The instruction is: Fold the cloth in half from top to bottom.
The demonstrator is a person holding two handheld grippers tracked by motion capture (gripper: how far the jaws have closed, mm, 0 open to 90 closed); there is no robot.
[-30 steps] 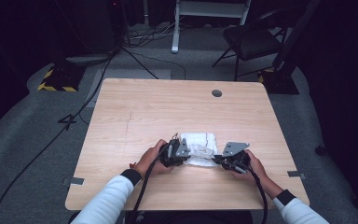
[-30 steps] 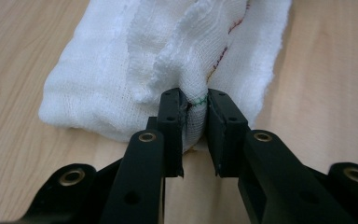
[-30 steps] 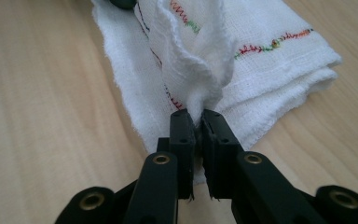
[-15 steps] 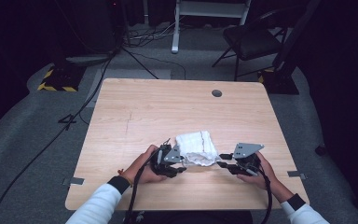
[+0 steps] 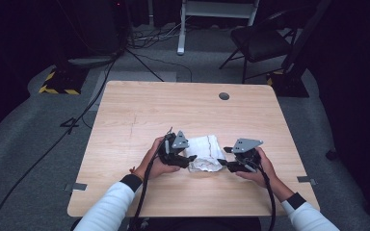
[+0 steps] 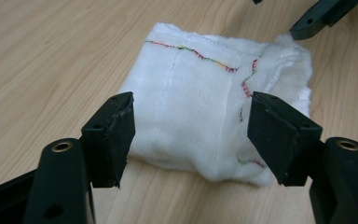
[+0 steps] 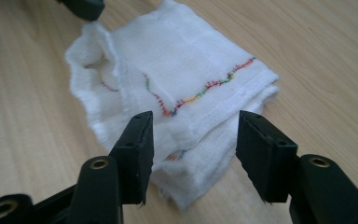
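1. in the high view we stand at the near edge of the wooden table (image 5: 139,115) with the white cloth (image 5: 206,146) lying folded between our two tools. the left gripper (image 5: 187,160) sits at the cloth's left side and the right gripper (image 5: 223,162) at its right, both low and close to the near corners of the bundle

2. in the left gripper view our jaws stand apart, released, holding nothing. the cloth (image 6: 200,112) lies flat on the table just ahead of them, a squarish folded packet with a coloured stitched seam across its top. the tip of the right gripper (image 6: 319,17) shows at the far corner, just beside the fabric

3. in the right gripper view our jaws are also spread and empty, straddling the near corner of the cloth (image 7: 177,79) without pinching it. the layers here look stacked, and one far edge puffs up loosely

4. we judge the folding largely done: the cloth is already a compact packet. what seems left is a last fold or a tidy-up of the loose, puffy edge
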